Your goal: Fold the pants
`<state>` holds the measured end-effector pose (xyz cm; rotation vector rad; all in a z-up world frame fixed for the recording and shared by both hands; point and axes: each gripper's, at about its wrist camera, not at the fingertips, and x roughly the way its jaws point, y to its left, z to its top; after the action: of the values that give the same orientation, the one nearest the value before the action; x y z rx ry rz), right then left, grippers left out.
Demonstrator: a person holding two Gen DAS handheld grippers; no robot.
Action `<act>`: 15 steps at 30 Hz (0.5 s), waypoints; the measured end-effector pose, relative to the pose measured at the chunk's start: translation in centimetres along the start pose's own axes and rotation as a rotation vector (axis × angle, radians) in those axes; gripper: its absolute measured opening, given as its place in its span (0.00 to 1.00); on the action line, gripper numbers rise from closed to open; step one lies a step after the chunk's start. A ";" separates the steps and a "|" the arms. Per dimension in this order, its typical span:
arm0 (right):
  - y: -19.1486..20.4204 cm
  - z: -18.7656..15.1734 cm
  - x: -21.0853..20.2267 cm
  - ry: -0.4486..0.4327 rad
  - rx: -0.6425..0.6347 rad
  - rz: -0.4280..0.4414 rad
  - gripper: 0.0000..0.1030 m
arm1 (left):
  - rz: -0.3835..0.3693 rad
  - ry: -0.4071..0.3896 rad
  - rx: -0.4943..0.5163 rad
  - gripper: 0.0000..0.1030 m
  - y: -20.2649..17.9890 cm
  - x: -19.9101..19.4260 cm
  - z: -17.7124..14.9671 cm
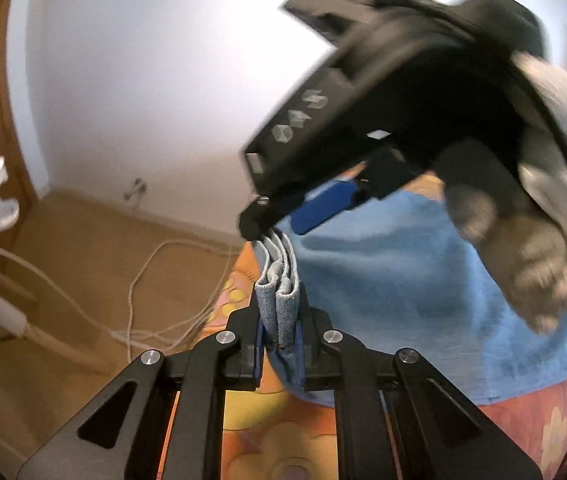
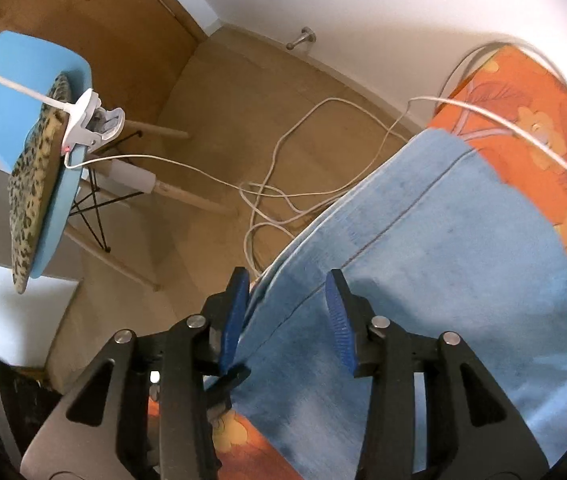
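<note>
Left gripper [image 1: 278, 320] is clamped tight on the stacked layers of the light blue denim pants [image 2: 443, 264]; right gripper [image 2: 287, 320] hangs wide open over them on the orange floral sheet [image 2: 523, 112].

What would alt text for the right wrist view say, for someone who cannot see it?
An open right hand-held gripper hovers over light blue pants spread on an orange floral bedspread, its blue pads apart over a seam. Beyond lie white cables on a wooden floor and a blue chair.

Left gripper [image 1: 279, 344] clamping pants [image 1: 383, 280]
</note>
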<state>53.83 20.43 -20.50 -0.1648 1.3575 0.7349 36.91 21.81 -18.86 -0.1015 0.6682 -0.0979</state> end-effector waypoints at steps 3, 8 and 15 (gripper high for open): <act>0.1 0.4 0.0 0.056 0.001 -0.005 0.41 | -0.020 -0.022 0.045 0.10 -1.4 -0.5 0.1; -0.2 0.8 1.1 0.107 -0.008 -0.132 0.41 | -0.060 -0.050 0.116 0.10 -3.6 -1.5 -0.2; -3.4 0.3 -0.4 0.078 0.044 -0.193 0.15 | -0.112 -0.056 0.163 0.10 -5.7 -3.1 -1.0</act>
<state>55.98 17.79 -21.13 -0.2878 1.4081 0.5412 33.54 16.49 -17.09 0.0153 0.5963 -0.2555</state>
